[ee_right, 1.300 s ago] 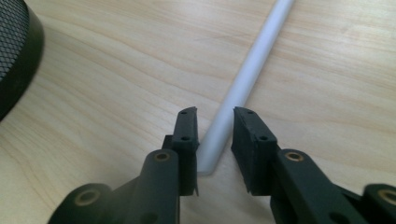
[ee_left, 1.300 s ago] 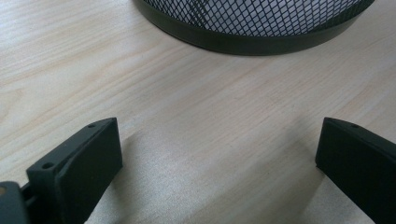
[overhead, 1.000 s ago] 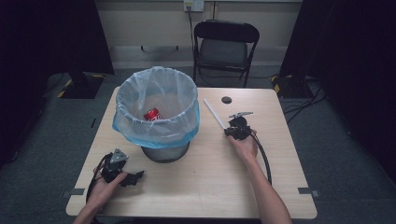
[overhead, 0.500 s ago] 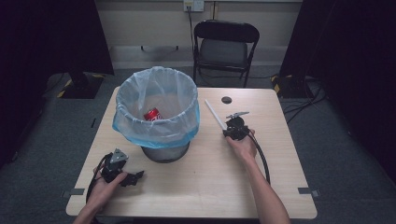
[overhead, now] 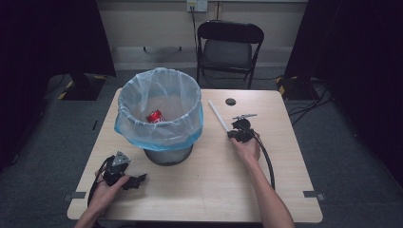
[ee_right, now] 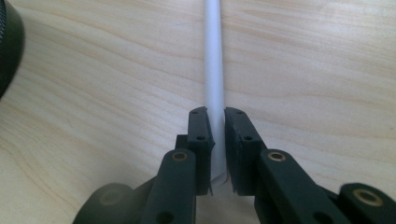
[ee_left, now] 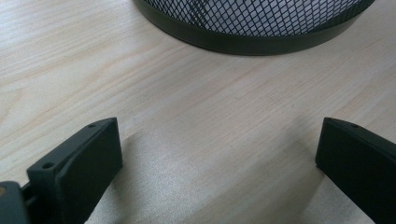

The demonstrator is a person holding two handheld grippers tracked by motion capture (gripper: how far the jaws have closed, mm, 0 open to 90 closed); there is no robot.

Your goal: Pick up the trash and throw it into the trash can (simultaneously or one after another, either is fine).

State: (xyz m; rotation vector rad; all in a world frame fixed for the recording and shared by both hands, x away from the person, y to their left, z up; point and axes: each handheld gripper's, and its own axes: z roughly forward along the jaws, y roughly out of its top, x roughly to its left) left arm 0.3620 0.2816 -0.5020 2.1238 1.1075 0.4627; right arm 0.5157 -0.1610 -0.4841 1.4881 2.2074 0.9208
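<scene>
A thin white tube [overhead: 218,115] lies on the wooden table [overhead: 209,175], running away from my right gripper [overhead: 235,133]. In the right gripper view that gripper [ee_right: 215,122] is shut on the near end of the white tube [ee_right: 214,60], which stretches straight ahead over the wood. A black mesh bin [overhead: 159,118] lined with a pale blue bag stands left of centre, with a red can [overhead: 155,116] inside. My left gripper [overhead: 138,179] rests open on the table near the front left, its jaws wide apart and pointed at the bin's base [ee_left: 247,28].
A small black round hole [overhead: 230,101] sits in the table's far side. A black folding chair [overhead: 229,45] stands behind the table. Cables trail from both grippers toward the front edge.
</scene>
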